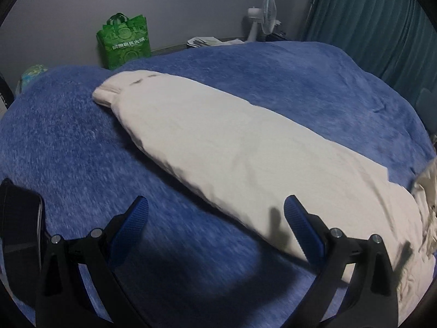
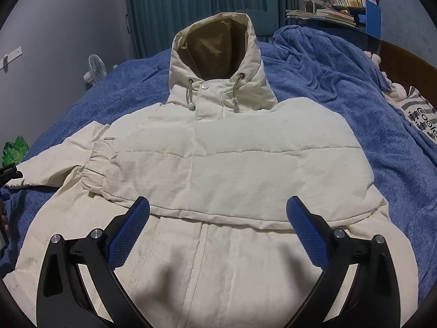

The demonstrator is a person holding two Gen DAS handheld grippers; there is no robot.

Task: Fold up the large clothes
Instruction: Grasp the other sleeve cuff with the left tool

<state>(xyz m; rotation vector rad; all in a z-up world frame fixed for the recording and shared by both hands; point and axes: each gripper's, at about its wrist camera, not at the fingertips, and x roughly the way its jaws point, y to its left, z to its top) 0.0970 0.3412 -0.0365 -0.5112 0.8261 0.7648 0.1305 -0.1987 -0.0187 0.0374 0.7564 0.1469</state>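
left gripper [image 1: 215, 213] wide: jacket sleeve [image 1: 207, 147] only | right gripper [image 2: 217, 213] wide: hood [image 2: 218, 52], front

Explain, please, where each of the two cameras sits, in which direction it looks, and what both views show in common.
Left wrist: on the left gripper, low over the blue blanket, looking along the outstretched sleeve toward the green bag; its own open fingers show.
Right wrist: on the right gripper, above the jacket front, facing the hood and curtain; its open fingers show.
Shared: jacket, blanket, bag, white fan.
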